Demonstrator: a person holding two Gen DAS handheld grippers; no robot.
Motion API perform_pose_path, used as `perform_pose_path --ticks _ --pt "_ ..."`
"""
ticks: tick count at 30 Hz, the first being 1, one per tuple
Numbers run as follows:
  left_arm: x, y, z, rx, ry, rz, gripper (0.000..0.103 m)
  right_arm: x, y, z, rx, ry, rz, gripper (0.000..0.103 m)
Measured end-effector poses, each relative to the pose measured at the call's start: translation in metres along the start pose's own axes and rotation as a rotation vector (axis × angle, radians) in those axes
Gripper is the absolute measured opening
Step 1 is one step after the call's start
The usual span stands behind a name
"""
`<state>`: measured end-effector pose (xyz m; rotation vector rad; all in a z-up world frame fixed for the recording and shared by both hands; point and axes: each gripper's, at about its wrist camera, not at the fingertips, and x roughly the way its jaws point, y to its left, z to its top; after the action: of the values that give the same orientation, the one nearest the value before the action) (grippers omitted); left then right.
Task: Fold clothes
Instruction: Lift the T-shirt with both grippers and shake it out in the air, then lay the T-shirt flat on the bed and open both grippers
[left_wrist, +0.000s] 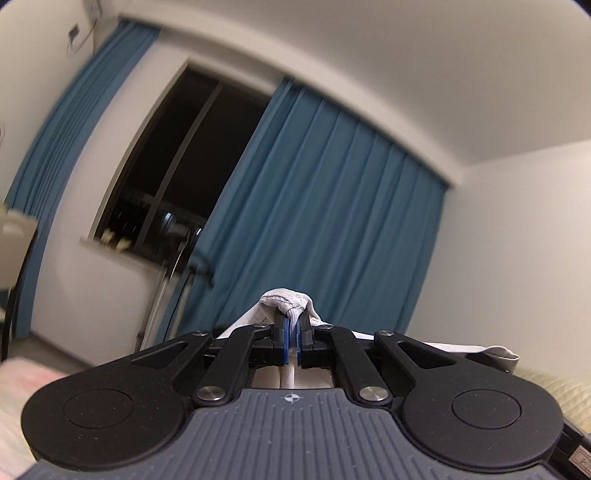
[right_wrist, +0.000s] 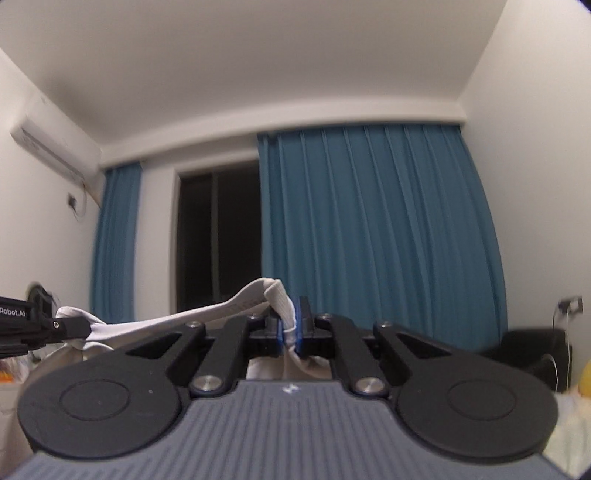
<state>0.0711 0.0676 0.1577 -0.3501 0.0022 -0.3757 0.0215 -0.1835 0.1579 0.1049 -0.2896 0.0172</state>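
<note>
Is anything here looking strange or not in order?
Nothing stands out. Both grippers, left and right, are shut on the white garment, which hangs stretched between them. The curtains hang straight beside the dark window.

A white garment (right_wrist: 207, 314) with a ribbed hem is seen between blue-padded black fingers (right_wrist: 306, 325). Plain teal curtains (right_wrist: 376, 236) are hung against white walls (right_wrist: 535, 184). Grey ribbing is shown on each gripper's body, and the window (left_wrist: 177, 162) is dark.

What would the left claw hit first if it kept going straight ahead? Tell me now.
Probably the blue curtain. The left claw, shut on the white garment, points at it with nothing visible between; depth is unclear.
</note>
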Motion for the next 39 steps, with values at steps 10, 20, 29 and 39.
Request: perform_pose_path --ticks 10,20,29,39 --pt "0.231 0.101 -0.17 0.017 0.357 0.157 0.005 0.191 -0.048 -0.229 0.031 0.384 -0.053 0.009" --pt "0.371 0.203 -0.263 0.009 0.656 0.246 0.006 0.288 -0.091 -0.44 0.087 0.827 -0.054 0.009" --pt "0.344 0.196 -0.237 0.021 0.651 0.218 0.047 0.284 -0.086 -0.42 0.103 0.825 -0.072 0.034" --pt "0.214 0.14 -0.167 0.14 0.51 0.164 0.058 0.167 -0.058 -0.291 0.105 0.671 -0.043 0.035"
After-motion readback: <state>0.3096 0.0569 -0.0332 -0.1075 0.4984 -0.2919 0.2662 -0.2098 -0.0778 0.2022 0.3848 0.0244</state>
